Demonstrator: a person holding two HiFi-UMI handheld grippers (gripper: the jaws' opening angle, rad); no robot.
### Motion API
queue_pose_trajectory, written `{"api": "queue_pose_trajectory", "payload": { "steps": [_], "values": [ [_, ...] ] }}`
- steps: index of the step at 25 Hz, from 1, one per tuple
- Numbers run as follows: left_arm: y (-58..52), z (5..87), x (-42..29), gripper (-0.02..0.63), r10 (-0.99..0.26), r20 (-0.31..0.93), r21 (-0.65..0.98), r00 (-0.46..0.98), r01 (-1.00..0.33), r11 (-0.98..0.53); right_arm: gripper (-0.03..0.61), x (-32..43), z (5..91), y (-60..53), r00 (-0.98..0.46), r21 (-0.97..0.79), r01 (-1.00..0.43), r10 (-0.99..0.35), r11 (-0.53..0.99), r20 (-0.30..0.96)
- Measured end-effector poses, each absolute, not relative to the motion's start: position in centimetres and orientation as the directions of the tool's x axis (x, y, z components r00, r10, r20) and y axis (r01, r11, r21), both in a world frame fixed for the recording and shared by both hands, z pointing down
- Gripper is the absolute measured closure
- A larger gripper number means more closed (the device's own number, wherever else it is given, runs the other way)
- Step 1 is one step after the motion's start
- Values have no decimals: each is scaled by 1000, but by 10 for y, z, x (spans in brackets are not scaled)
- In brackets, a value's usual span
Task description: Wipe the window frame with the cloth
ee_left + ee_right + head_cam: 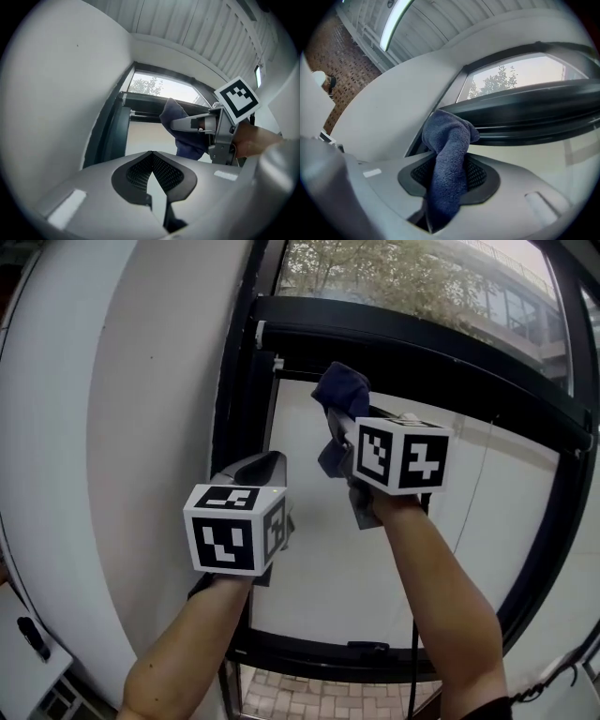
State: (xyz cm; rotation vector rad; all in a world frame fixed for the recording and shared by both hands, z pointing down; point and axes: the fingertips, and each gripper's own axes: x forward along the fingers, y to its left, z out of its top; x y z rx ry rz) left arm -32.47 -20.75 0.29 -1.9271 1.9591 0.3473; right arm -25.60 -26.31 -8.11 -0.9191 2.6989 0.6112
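On the head view, high at the corner of the window, my right gripper (337, 427) holds the dark blue cloth (343, 388) up near the black window frame (422, 341), just under its top bar and beside the left upright. I cannot tell whether the cloth touches the bar. My left gripper (262, 467) hangs lower and more to the left, near the same upright, between the white wall (141, 427) and the glass pane (412, 549).

On the left gripper view, the left gripper (152, 176) has its jaws closed on each other at the tips, and nothing is between them. Farther ahead, the cloth (183, 133) hangs from the right gripper (194, 123) in front of the frame.

On the right gripper view, the right gripper (449, 161) is pressed together on the cloth (447, 136). The cloth comes up between the pads as a narrow strip and ends in a loose bunch above the tips, near the corner of the window frame (525, 112).

I judge these risks:
- **Cloth pulled out:** only the narrow strip is pinched, so friction along the bar could drag the cloth out of the jaws.
- **Hard contact:** the loose bunch could fold aside, and then the hard tips would scrape the frame or knock the glass.
- **Left gripper in the way:** it is idle but close to the upright, and a downward stroke there could strike it.
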Motion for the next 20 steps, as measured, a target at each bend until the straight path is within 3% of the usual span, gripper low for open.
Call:
{"api": "queue_pose_trajectory", "payload": {
  "steps": [12, 20],
  "values": [
    [-273, 36, -197, 620, -899, -358, -92, 254, -967, -236, 445, -66, -23, -316, -579, 191, -815, -749, 547, -323],
    [-285, 75, -175, 620, -895, -306, -120, 325, -945, -303, 443, -12, 14, -322, -495, 170, -869, -822, 465, -282]
  ]
}}
